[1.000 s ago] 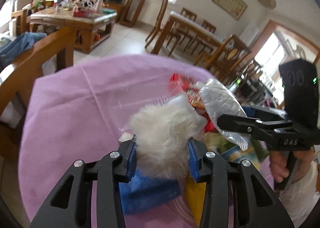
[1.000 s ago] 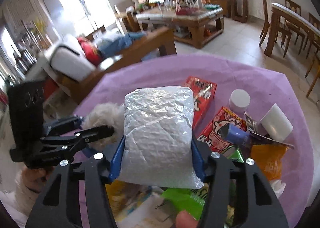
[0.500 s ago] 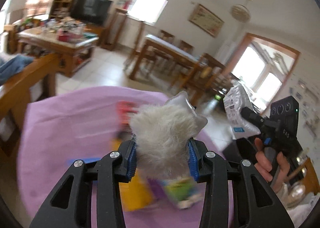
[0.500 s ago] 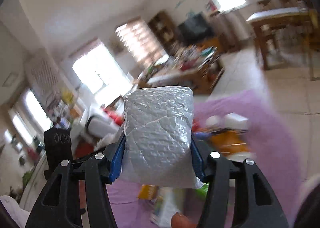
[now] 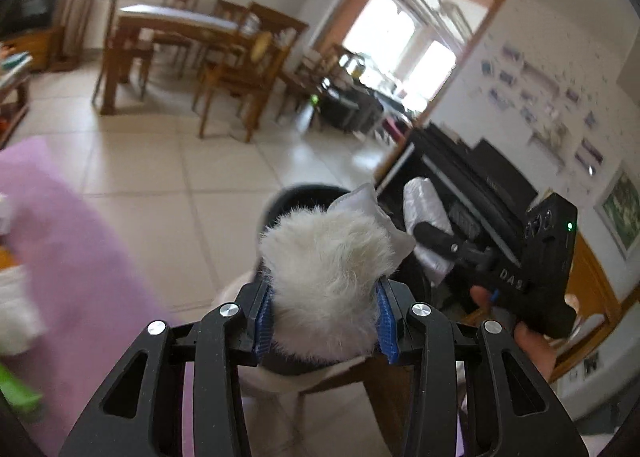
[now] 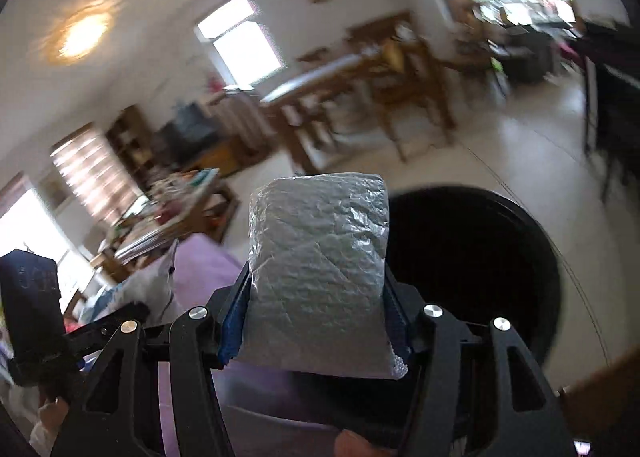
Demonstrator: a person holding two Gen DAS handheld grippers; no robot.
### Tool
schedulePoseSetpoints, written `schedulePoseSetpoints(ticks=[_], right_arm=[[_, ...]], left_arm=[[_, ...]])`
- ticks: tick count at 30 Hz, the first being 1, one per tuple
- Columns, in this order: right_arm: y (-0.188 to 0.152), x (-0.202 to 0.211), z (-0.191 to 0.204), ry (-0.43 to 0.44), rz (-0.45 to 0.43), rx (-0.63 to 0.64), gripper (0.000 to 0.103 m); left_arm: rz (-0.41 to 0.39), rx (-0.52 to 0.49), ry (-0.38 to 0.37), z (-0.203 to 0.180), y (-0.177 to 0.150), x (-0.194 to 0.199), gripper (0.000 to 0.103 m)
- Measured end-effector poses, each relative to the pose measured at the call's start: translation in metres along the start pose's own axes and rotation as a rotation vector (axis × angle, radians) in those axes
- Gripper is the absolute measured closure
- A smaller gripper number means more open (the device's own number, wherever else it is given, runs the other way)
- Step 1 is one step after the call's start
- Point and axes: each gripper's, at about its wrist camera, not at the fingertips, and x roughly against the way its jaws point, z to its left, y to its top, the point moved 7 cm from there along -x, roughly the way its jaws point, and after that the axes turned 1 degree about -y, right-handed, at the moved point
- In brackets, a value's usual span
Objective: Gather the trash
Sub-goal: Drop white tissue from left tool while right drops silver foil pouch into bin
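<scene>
pinching white fluffy item (image 5: 328,281) left, silver bag (image 6: 318,281) right; both swung off purple table (image 5: 76,257) toward black bin (image 6: 472,269).

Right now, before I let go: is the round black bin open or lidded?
Open: the round black bin shows a dark uncovered mouth, no lid visible, beside the crinkled silver packet.

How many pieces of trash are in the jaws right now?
2: a white fluffy piece clamped in the left gripper, a silver crinkled bag clamped in the right gripper, beside the black bin.
</scene>
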Motion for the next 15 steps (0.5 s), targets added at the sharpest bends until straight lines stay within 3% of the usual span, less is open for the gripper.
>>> schedulePoseSetpoints(ticks=[3, 7, 9, 10, 12, 15], right_arm=[[-0.003, -0.003, -0.043, -0.002, 0.026, -0.063, 0.045], [-0.004, -0.013, -0.066, 0.018, 0.033, -0.094, 0.040], [-0.005, -0.011, -0.066, 0.029, 0.040, -0.102, 0.034], [-0.007, -0.013, -0.067, 0.039, 0.045, -0.107, 0.025], [-0.010, -0.002, -0.073, 0.045, 0.039, -0.119, 0.014], [-0.007, -0.004, -0.078, 0.045, 0.023, -0.132, 0.014]], left_arm=[[0.066, -0.004, 0.007, -0.004, -0.005, -0.064, 0.062], [0.122, -0.024, 0.052, 0.000, -0.014, -0.121, 0.059], [0.132, -0.042, 0.078, -0.001, -0.016, -0.134, 0.048], [0.137, -0.054, 0.094, -0.001, -0.015, -0.139, 0.043], [0.128, -0.069, 0.124, -0.004, -0.011, -0.135, 0.025], [0.096, -0.084, 0.143, -0.003, -0.010, -0.109, 0.021]])
